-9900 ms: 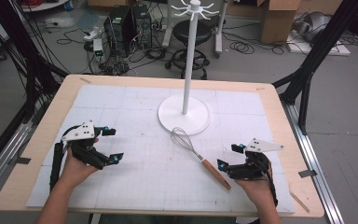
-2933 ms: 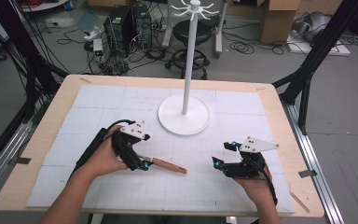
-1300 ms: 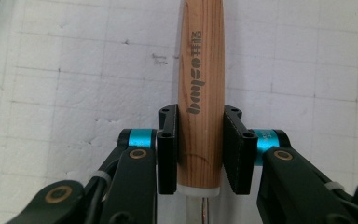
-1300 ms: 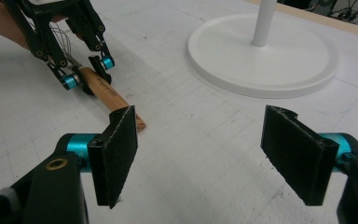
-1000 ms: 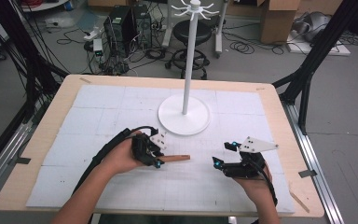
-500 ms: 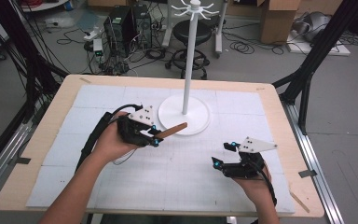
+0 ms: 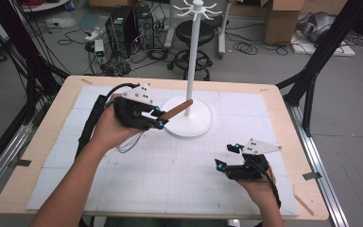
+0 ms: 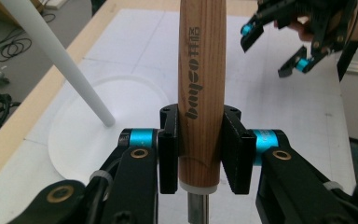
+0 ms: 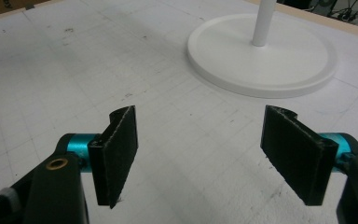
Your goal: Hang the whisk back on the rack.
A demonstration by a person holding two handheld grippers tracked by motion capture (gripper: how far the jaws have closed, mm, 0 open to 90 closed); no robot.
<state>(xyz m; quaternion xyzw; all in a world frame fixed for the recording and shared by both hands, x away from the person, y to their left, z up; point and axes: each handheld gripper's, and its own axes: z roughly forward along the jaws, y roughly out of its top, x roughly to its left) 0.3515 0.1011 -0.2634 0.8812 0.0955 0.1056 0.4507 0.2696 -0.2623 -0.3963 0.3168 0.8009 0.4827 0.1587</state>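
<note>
A whisk with a wooden handle (image 7: 177,109) hangs in the air above the table, level with the lower part of the white stand's pole (image 7: 193,61). My left gripper (image 7: 159,118) is shut on that handle; its wire loops (image 7: 128,141) trail below the hand. In the left gripper view both pads clamp the handle (image 8: 200,84) near its metal collar, with the left gripper (image 8: 200,154) pointing past the pole (image 8: 56,60). My right gripper (image 7: 227,156) rests low at the front right of the mat, open, with nothing between the jaws of the right gripper (image 9: 209,144).
The stand's round white base (image 7: 199,126) sits at the back middle of the gridded white mat (image 7: 170,179), and hooks (image 7: 196,7) crown the pole. The wooden table edge (image 7: 33,146) frames the mat. Black frame legs, cables and a stool stand behind the table.
My left hand has lifted the whisk off the mat and carried it up and back toward the stand's pole, the handle tip now tilted upward. The right hand has stayed put.
</note>
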